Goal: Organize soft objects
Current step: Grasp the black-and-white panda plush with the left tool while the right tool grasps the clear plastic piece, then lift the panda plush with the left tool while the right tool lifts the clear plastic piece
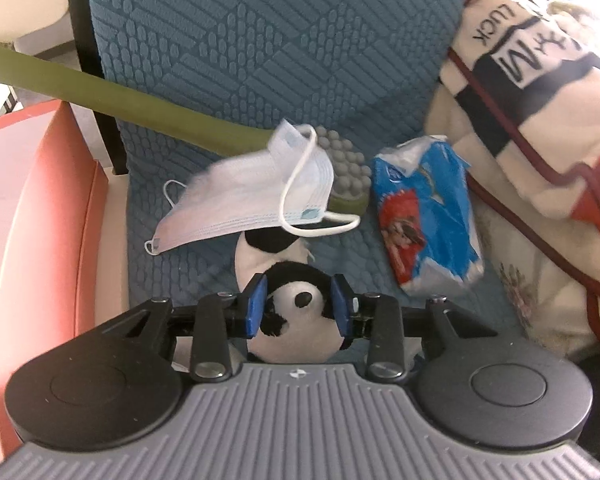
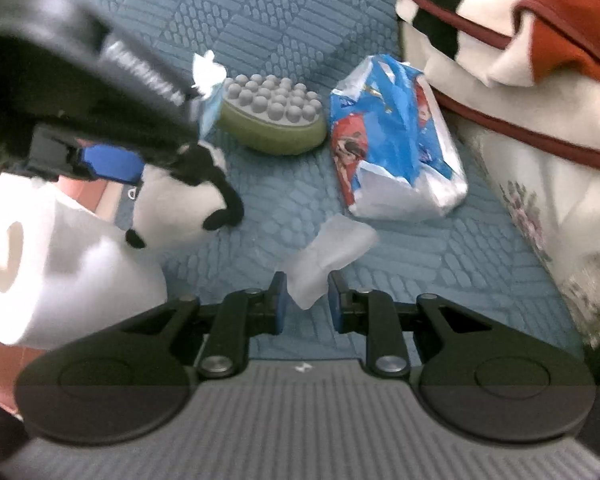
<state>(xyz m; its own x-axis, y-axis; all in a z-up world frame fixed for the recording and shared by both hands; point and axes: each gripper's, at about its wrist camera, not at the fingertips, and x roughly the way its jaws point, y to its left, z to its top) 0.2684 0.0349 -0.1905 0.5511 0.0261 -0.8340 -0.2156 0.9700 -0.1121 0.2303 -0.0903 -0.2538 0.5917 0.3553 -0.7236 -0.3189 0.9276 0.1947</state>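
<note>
At the upper right of the left wrist view, the folded blanket (image 1: 532, 92) carries the word "LUCK" in black letters, turned sideways

Plush panda (image 1: 296, 316); quilted matt seat cover (image 1: 240, 40); pleated nonwoven mask (image 1: 252, 196); glossy plastic pack (image 2: 392, 136); blurred translucent piece (image 2: 324, 260), possibly plastic.

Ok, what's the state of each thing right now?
Left gripper: shut on panda.
Panda: gripped, lifted.
Right gripper: pads around tissue.
Tissue: crumpled, held up.
Mask: unfolded, draped over massager.
Massager: nubs up.
Tissue pack: torn open, lying flat.
Paper roll: on its side.
</note>
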